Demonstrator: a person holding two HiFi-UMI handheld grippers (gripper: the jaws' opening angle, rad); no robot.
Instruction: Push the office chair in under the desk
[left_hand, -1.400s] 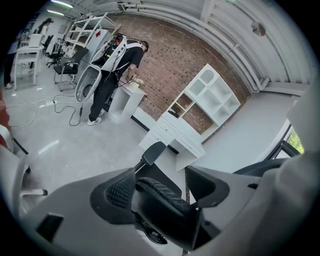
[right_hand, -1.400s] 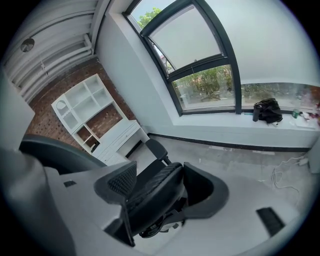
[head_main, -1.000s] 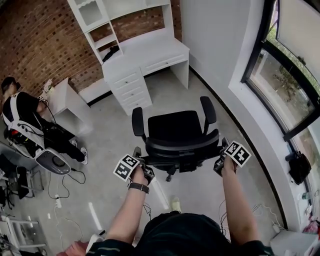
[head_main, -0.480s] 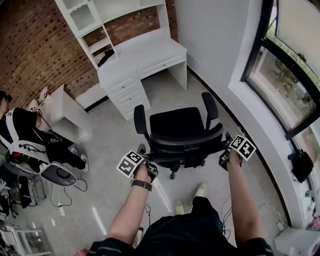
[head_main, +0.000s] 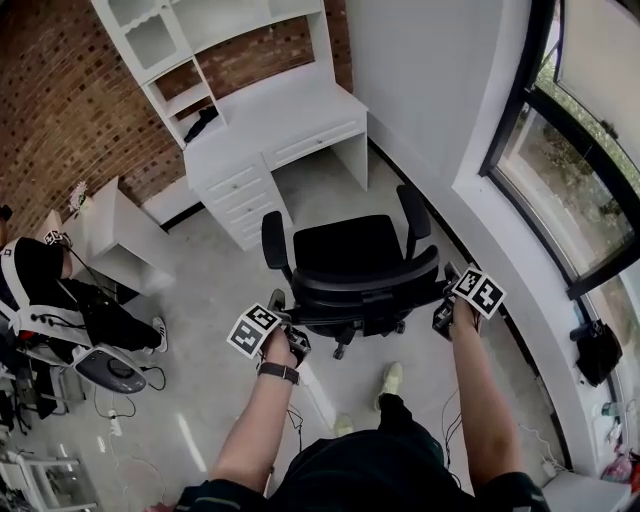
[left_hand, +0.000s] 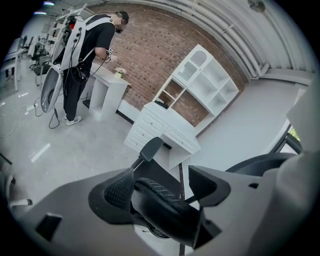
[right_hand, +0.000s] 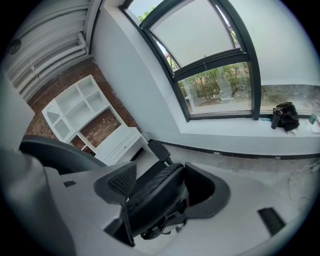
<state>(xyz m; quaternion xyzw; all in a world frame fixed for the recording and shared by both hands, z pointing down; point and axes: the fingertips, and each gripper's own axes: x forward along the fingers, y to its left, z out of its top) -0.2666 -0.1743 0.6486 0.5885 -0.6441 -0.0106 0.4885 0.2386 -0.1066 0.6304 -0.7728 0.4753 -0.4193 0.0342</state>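
The black armed office chair (head_main: 350, 250) has rolled nearer the white drawer desk (head_main: 280, 120), grey floor (head_main: 310, 190) between. Right gripper (right_hand: 157, 182) clamps its backrest (right_hand: 150, 197); left gripper (left_hand: 162, 186) straddles it loosely, a gap only its own view shows

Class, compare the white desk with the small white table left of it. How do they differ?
The desk carries a shelf hutch and has drawers; the small table has neither. The desk is larger than the small table. The office chair faces the desk; a person stands at the small table. Both are white, by the brick wall.
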